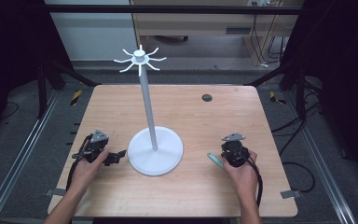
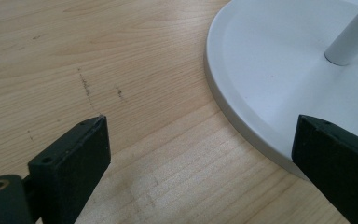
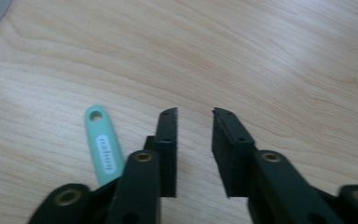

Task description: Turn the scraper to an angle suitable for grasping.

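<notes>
Mint-green handle [image 3: 103,149] of some small tool lies flat on the wooden table [image 1: 200,121], just to the left of the right gripper and untouched by it. Going from the left: the left gripper [image 2: 200,154] rests low on the table with its jaws spread wide, nothing between them, right beside the round base of the white stand [image 1: 155,150]. On the far side, the right gripper [image 3: 195,140] keeps a narrow gap between empty jaws.
</notes>
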The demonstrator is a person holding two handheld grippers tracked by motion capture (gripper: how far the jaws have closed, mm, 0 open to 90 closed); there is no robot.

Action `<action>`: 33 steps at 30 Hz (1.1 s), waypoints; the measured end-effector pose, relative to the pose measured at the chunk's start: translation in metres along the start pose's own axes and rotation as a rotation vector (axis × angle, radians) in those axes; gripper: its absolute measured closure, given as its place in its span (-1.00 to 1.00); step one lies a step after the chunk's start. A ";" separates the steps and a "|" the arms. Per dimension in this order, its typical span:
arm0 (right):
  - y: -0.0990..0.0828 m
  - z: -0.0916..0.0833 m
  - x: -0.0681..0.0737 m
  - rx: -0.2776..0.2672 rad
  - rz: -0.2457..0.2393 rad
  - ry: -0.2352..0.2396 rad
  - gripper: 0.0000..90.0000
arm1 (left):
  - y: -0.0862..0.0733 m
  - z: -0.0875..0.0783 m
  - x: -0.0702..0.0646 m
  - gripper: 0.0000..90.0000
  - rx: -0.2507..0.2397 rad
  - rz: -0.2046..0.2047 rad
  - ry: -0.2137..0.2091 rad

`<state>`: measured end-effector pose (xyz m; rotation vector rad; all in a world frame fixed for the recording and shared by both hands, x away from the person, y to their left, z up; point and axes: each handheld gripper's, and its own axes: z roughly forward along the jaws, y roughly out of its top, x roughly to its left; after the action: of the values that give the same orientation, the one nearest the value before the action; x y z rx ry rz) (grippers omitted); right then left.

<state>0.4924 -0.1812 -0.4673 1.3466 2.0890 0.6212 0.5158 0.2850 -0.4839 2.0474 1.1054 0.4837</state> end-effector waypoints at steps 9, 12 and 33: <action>-0.003 0.011 0.005 0.063 -0.008 0.091 0.95 | 0.000 0.000 0.000 -0.91 0.004 0.002 -0.002; -0.004 0.015 0.008 0.074 -0.014 0.111 0.99 | 0.000 0.000 -0.001 -0.91 0.004 0.003 -0.002; -0.007 0.012 0.018 0.085 -0.047 0.258 1.00 | 0.000 0.001 -0.003 -0.91 0.009 0.016 -0.002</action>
<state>0.4898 -0.1670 -0.4842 1.3167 2.3696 0.7268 0.5152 0.2822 -0.4844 2.0656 1.0931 0.4857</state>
